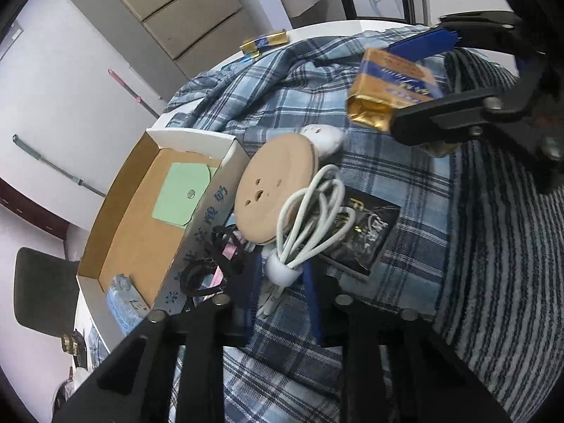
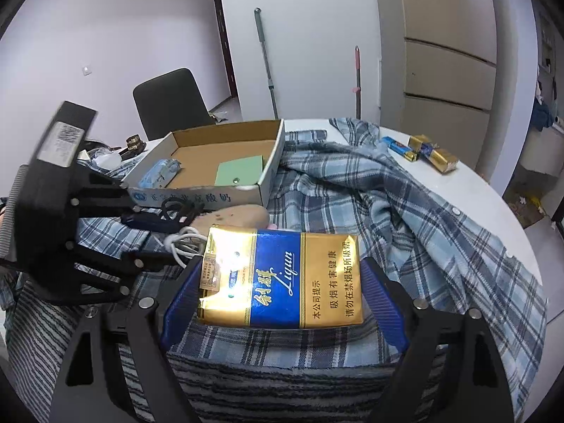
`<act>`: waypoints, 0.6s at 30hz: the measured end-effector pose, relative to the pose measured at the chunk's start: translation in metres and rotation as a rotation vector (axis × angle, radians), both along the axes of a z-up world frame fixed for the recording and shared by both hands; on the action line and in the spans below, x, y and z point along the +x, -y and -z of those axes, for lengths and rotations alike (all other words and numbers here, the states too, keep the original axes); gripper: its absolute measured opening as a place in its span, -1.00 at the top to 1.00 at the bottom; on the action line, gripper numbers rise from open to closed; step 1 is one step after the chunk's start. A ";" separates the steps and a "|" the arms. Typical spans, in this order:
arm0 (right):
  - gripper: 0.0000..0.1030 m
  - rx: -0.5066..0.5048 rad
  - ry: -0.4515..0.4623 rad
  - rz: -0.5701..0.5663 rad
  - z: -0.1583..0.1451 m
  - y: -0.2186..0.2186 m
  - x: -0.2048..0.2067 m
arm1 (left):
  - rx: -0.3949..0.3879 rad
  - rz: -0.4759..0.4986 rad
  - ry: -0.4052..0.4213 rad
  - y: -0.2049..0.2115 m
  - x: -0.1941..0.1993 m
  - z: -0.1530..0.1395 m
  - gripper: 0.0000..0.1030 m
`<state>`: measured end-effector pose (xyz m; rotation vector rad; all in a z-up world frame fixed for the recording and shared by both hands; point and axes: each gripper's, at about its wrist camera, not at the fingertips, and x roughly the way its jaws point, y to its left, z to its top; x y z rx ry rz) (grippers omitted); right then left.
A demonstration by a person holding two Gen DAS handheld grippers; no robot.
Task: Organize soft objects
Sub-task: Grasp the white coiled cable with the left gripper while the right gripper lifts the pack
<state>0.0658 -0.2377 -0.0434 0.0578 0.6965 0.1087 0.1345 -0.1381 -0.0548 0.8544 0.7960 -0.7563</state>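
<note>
The right gripper (image 2: 282, 303) clamps a gold-and-blue Liqun cigarette pack (image 2: 282, 278) between its blue pads (image 2: 382, 303), above the plaid shirt (image 2: 387, 211) spread on the white table (image 2: 493, 183). The left gripper (image 1: 282, 282), jaws narrow, pinches the clip end of a coiled white cable (image 1: 310, 218) at six o'clock of a tan round disc (image 1: 275, 183). At nine o'clock of that disc sits an open cardboard box (image 1: 141, 232).

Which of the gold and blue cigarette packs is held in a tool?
The large pack, clamped between the right tool's blue pads. The two smaller packs lie untouched on the far table edge.
</note>
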 end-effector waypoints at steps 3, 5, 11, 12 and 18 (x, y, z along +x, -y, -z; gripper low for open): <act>-0.66 0.003 0.002 0.000 0.000 0.000 0.000 | -0.074 -0.019 -0.014 -0.005 -0.005 -0.011 0.57; -0.66 -0.001 0.008 0.002 0.000 0.000 -0.001 | -0.144 -0.036 0.025 -0.012 -0.015 -0.025 0.57; -0.66 -0.029 0.053 0.018 -0.007 -0.003 -0.008 | -0.366 -0.159 0.139 -0.043 -0.039 -0.073 0.57; -0.66 -0.043 0.064 0.022 -0.010 -0.006 -0.010 | -0.402 -0.184 0.178 -0.048 -0.046 -0.081 0.57; -0.66 -0.088 0.140 0.002 -0.029 -0.025 -0.022 | -0.626 -0.325 0.324 -0.086 -0.082 -0.118 0.57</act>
